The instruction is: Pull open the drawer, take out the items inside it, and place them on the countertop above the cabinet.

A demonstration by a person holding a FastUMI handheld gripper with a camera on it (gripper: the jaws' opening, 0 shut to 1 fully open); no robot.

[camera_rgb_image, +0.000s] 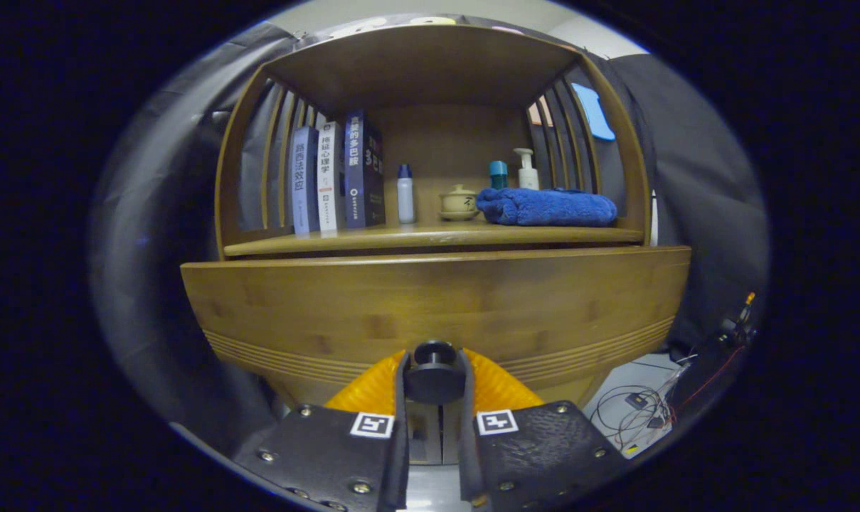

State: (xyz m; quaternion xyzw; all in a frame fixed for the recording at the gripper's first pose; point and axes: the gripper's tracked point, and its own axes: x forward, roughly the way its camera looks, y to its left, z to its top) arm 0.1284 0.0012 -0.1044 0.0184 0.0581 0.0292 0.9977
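While the gripper pinches the drawer's knob, the drawer looks barely opened, its items not yet removed.

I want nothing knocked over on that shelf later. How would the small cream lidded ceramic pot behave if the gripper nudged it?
The small cream lidded ceramic pot looks glazed, so probably slippery and breakable. Its loose-looking lid may slide off if tipped. Squat on its saucer, it would likely scoot rather than topple toward the folded blue towel.
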